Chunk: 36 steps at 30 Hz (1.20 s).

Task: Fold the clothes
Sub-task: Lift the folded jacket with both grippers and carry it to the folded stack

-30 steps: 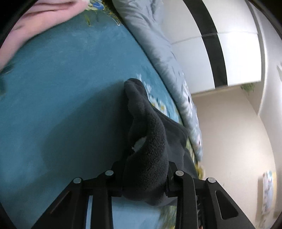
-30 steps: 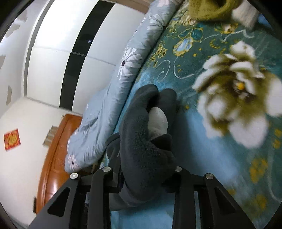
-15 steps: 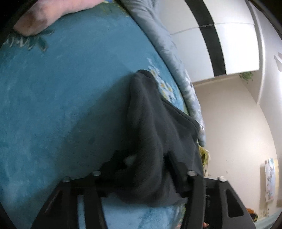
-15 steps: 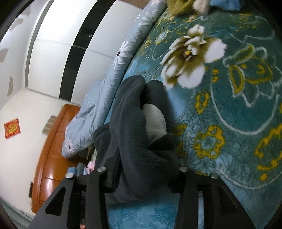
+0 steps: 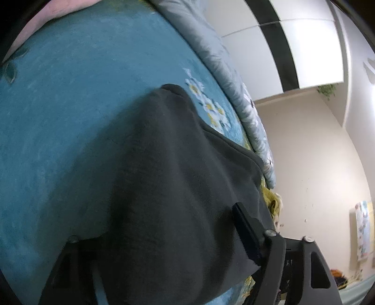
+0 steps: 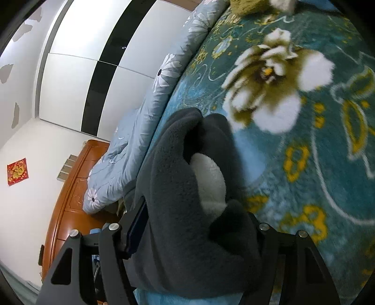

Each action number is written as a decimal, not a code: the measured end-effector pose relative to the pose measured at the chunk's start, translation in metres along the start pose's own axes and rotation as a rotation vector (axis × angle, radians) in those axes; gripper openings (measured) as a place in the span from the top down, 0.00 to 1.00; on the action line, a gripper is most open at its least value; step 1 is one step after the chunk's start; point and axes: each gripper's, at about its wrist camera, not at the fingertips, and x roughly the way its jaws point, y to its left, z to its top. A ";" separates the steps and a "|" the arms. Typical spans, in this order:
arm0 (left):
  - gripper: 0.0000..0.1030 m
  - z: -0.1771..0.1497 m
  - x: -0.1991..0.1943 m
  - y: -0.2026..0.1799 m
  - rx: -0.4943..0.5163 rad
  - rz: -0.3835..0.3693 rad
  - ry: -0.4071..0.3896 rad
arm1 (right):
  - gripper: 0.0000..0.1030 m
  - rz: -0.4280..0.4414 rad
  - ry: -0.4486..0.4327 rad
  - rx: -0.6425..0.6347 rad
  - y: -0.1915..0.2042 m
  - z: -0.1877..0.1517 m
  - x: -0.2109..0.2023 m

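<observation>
Since a second ago, the dark grey fleece garment (image 5: 164,187) has spread from a narrow bunched ridge into a broad flat sheet in my left wrist view, and the bed's teal blanket (image 5: 70,117) shows less of its bare area. My left claw (image 5: 168,253) is clamped on the garment's near edge; its left finger is almost wholly draped by cloth, its right finger (image 5: 246,227) pressed against the fabric. My right claw (image 6: 194,234) is likewise clamped on a thick bundled fold of the same garment (image 6: 178,187), whose white fleecy lining (image 6: 208,183) shows in the fold's opening; both fingers bear on the bundle.

Count: one grey garment, two claws, one teal blanket with a large white-and-olive flower (image 6: 276,89), one pale blue quilt with white daisies (image 6: 140,131) rolled along the bed's far edge, and one olive-and-white garment (image 6: 257,7) at the bed's far corner. A pink item (image 5: 58,9) lies at the upper left of my left view.

The garment rests on the blanket near the quilt-side edge of the bed. Bare blanket extends away from the quilt in both views. Beyond the quilt stand a wooden headboard (image 6: 68,199) and a white wardrobe with black stripes (image 6: 77,77).
</observation>
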 end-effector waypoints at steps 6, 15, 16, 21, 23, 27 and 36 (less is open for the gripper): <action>0.69 -0.002 -0.018 -0.012 0.071 0.003 -0.009 | 0.61 -0.009 0.001 -0.052 0.022 0.005 -0.001; 0.71 0.047 -0.053 -0.072 0.185 -0.101 -0.058 | 0.64 0.052 0.016 -0.205 0.104 0.015 -0.022; 0.72 0.054 -0.063 -0.077 0.195 -0.113 -0.070 | 0.64 0.063 0.017 -0.221 0.116 0.015 -0.023; 0.72 0.096 -0.104 -0.109 0.276 -0.142 -0.134 | 0.64 0.109 0.033 -0.290 0.173 0.009 -0.016; 0.72 0.112 -0.135 -0.121 0.313 -0.154 -0.176 | 0.64 0.145 0.038 -0.313 0.204 0.005 -0.007; 0.72 0.148 -0.201 -0.134 0.364 -0.157 -0.265 | 0.64 0.224 0.059 -0.373 0.267 -0.011 0.017; 0.72 0.231 -0.359 -0.095 0.350 -0.056 -0.438 | 0.64 0.342 0.182 -0.467 0.407 -0.080 0.126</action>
